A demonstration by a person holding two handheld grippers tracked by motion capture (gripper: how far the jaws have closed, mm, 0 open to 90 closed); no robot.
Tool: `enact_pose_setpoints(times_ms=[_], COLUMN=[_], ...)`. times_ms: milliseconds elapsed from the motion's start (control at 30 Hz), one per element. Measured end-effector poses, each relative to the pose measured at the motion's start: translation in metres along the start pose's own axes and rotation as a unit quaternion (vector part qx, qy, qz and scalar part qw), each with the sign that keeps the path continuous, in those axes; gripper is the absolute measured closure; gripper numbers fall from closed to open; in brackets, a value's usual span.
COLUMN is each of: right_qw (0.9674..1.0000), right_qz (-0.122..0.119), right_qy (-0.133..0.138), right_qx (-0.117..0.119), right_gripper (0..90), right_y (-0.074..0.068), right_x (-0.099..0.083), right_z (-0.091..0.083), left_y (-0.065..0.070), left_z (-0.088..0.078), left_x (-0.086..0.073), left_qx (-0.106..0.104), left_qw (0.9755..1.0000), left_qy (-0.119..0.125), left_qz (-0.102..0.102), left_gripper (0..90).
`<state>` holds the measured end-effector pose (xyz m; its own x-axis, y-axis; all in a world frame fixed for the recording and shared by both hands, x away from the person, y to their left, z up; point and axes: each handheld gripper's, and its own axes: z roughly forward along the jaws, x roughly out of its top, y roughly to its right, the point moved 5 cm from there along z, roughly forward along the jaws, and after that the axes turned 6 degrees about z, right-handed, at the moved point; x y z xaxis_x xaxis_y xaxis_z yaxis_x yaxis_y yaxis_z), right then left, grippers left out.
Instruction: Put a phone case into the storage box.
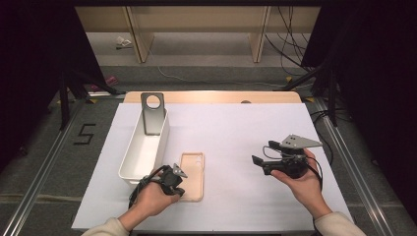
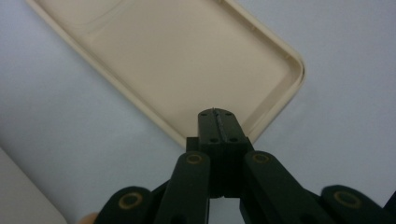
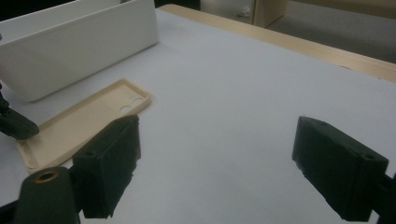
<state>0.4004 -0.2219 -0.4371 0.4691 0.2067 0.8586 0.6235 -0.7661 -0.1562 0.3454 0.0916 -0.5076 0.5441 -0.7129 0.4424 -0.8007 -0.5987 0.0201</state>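
A beige phone case (image 1: pixel 192 174) lies open side up on the white table cover, just right of a white bin (image 1: pixel 145 147). My left gripper (image 1: pixel 180 191) is shut, and its tips rest over the case's near edge. In the left gripper view the joined jaws (image 2: pixel 217 123) sit on the rim of the case (image 2: pixel 187 60); I cannot tell whether they pinch it. My right gripper (image 1: pixel 263 153) is held above the table to the right, open and empty. Its view shows the wide gap of the gripper (image 3: pixel 217 144), with the case (image 3: pixel 88 121) and bin (image 3: pixel 70 51) beyond.
A grey metal bracket with a round hole (image 1: pixel 152 113) leans upright in the far end of the bin. The wooden table edge (image 1: pixel 211 97) runs along the back. Black stands and cables flank the table on the floor.
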Motion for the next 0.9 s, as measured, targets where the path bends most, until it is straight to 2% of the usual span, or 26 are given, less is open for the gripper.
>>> enact_pose_setpoints(times_ms=[133,167,200,267,333,400,433,500,567,667,800,900], right_qw=[1.0,1.0,1.0,1.0,1.0,1.0,1.0,1.0,1.0,1.0,1.0,1.0], right_qz=[0.0,0.0,0.0,-0.001,-0.001,-0.001,-0.001,-0.001,-0.001,-0.001,-0.001,-0.002], right_qy=[0.0,0.0,0.0,0.0,0.0,-0.001,-0.001,0.0,-0.001,-0.001,-0.001,0.0], right_qx=[0.0,0.0,0.0,0.0,0.0,0.0,0.0,0.0,0.0,0.0,0.001,0.001], right_gripper=[16.1,16.1,16.1,16.1,16.0,16.1,16.0,16.1,16.1,16.0,16.1,16.0], right_y=[0.0,0.0,0.0,0.0,0.001,0.0,0.0,0.0,0.0,0.0,0.0,0.0], right_x=[0.0,0.0,0.0,0.0,0.0,0.0,0.0,0.0,0.0,0.0,0.0,0.0], right_z=[-0.001,-0.001,-0.001,-0.001,-0.001,-0.001,-0.001,-0.001,-0.001,-0.001,-0.001,-0.001], left_y=[0.0,0.001,0.001,0.003,0.006,0.006,0.009,0.012,0.015,0.016,0.015,0.013], left_z=[0.0,-0.002,-0.002,-0.008,-0.013,-0.016,-0.02,-0.025,-0.028,-0.031,-0.032,-0.032], left_x=[0.0,0.001,0.001,0.006,0.01,0.012,0.016,0.017,0.019,0.019,0.02,0.02], left_qx=[0.0,0.003,0.003,-0.009,-0.016,-0.016,-0.021,-0.027,-0.031,-0.031,-0.031,-0.023], left_qw=[1.0,0.9998,0.9998,0.9989,0.9967,0.9964,0.9943,0.9924,0.9897,0.9866,0.9856,0.9852], left_qy=[0.002,0.008,0.008,0.025,0.042,0.047,0.059,0.058,0.068,0.057,0.067,0.064], left_qz=[0.006,0.018,0.018,0.039,0.067,0.069,0.086,0.105,0.122,0.149,0.152,0.158], left_gripper=[89.0,87.0,84.6,76.9,67.2,59.6,54.5,46.1,39.1,29.4,23.6,19.9])
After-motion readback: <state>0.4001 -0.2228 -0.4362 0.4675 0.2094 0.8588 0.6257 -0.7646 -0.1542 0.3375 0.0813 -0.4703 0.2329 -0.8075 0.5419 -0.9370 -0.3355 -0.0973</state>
